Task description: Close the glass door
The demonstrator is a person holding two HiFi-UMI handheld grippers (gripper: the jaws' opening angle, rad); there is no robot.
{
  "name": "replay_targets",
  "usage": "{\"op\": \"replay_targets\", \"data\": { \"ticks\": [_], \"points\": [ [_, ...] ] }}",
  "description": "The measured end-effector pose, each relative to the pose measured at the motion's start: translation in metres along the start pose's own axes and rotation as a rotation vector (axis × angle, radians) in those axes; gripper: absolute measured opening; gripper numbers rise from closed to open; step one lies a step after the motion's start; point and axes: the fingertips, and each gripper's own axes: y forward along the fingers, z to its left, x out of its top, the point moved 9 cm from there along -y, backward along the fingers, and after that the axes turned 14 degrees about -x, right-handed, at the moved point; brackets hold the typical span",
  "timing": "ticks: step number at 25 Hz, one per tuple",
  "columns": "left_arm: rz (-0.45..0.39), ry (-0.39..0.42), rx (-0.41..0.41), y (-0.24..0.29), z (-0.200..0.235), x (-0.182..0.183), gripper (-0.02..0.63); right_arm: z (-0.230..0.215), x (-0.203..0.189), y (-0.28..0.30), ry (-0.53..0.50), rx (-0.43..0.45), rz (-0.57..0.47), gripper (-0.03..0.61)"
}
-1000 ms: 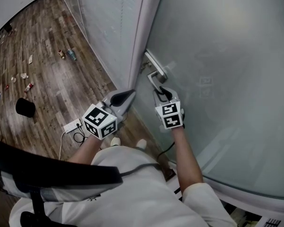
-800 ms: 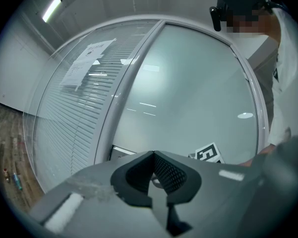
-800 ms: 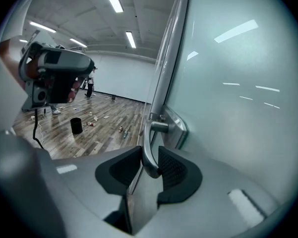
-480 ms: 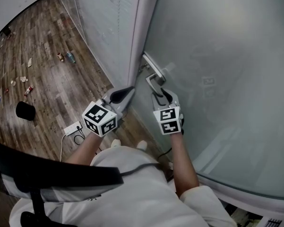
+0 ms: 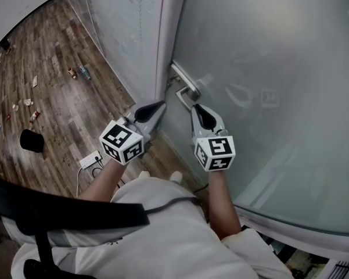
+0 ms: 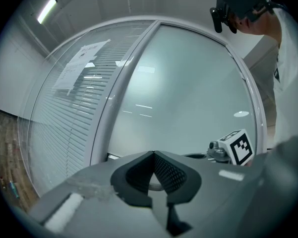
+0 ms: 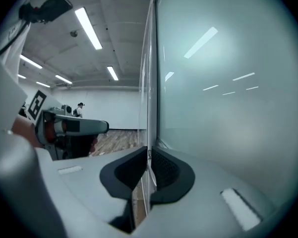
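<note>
Right gripper (image 5: 197,109), its jaws just closed together on nothing, hangs near the handle (image 5: 184,89) of the glass door (image 5: 279,97); left gripper (image 5: 158,106), jaws pressed together, left of the handle.

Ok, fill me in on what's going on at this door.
A person holds a gripper in each hand at a frosted glass door, which sits against its frame. The right gripper hovers just short of the handle; its jaws have just been closing on nothing. The left gripper, shut and empty, hangs beside it.
</note>
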Motion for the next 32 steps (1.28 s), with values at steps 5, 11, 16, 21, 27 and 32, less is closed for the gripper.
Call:
{"op": "replay_targets", "data": {
  "ticks": [5,11,16,21,27,32],
  "points": [
    [-0.006,-0.001,-0.001,-0.002,-0.004,0.002,0.005,0.001,0.003,-0.012,0.127,0.027,-0.049,0.009],
    [-0.010,-0.003,0.005,-0.006,-0.002,0.002,0.005,0.004,0.006,-0.013,0.117,0.024,-0.058,0.008],
    [-0.010,-0.005,0.007,-0.007,-0.001,0.001,0.005,0.005,0.007,-0.012,0.119,0.023,-0.053,0.008],
    [-0.010,-0.009,0.002,-0.007,0.002,0.002,0.005,0.002,0.008,-0.011,0.121,0.011,-0.050,0.008],
    [-0.007,-0.013,-0.008,-0.006,0.009,0.000,0.005,-0.001,0.007,-0.007,0.112,-0.008,-0.039,0.008],
    [-0.011,-0.010,-0.019,-0.007,0.014,0.003,0.005,0.003,0.008,-0.003,0.092,-0.018,-0.035,0.008]
  ]
}}
